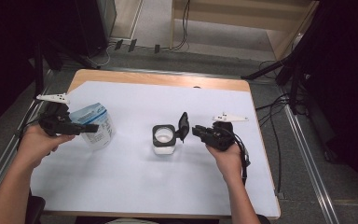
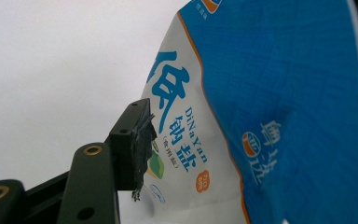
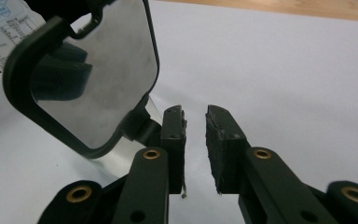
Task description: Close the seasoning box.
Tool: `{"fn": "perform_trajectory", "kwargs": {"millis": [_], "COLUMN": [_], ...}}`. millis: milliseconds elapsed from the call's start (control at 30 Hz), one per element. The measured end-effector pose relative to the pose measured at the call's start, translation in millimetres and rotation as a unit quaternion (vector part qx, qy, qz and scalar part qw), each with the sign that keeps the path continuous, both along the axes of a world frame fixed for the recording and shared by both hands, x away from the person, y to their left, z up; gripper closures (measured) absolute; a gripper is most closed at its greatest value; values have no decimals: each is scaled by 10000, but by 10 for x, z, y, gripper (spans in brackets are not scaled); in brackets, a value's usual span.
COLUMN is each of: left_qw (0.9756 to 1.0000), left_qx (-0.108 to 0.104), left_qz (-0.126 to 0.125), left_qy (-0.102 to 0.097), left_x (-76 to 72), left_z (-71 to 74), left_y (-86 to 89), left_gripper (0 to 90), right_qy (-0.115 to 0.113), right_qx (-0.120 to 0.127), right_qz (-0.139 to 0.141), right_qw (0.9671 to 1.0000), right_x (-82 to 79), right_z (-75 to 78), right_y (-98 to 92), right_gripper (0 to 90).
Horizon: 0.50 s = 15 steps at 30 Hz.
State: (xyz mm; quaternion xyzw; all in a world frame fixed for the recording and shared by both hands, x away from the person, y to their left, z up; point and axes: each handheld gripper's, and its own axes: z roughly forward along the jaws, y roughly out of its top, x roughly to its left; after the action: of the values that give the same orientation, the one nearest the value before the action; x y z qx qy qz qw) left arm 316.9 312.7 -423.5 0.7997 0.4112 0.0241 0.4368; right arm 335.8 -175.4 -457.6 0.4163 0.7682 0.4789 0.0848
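A blue and white printed bag stands on the white sheet at the left. My left gripper points right at it, jaws around its near edge. In the left gripper view one black finger lies just beside the bag; the other jaw is hidden behind the bag, and I see no pinch. At the middle stands a small white jar with a black square rim. Its hinged black lid is up. My right gripper sits just right of the lid. This gripper has a narrow gap, with nothing between its jaws.
The white sheet covers most of a wooden table. Cables and dark stands lie on the floor beyond the far edge and at the right. A metal rail runs along the table's right side.
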Motion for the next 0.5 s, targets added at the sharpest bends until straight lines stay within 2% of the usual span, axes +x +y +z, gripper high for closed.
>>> {"fn": "perform_trajectory", "kwargs": {"millis": [233, 400, 500], "left_qw": [10000, 9999, 9999], "left_qx": [-53, 6, 17], "left_qz": [8, -34, -46], "left_qy": [-82, -164, -141], "left_x": [-61, -133, -156], "left_z": [-7, -24, -45], "left_y": [59, 87, 116], "left_gripper": [404, 391, 384], "right_qy": [-38, 29, 6], "right_qx": [-30, -54, -52], "right_qz": [116, 124, 133], "right_qw": [9999, 9999, 9999], "right_x": [21, 45, 62], "right_z": [80, 114, 149], "right_y": [60, 81, 92], "right_gripper": [851, 898, 900]}}
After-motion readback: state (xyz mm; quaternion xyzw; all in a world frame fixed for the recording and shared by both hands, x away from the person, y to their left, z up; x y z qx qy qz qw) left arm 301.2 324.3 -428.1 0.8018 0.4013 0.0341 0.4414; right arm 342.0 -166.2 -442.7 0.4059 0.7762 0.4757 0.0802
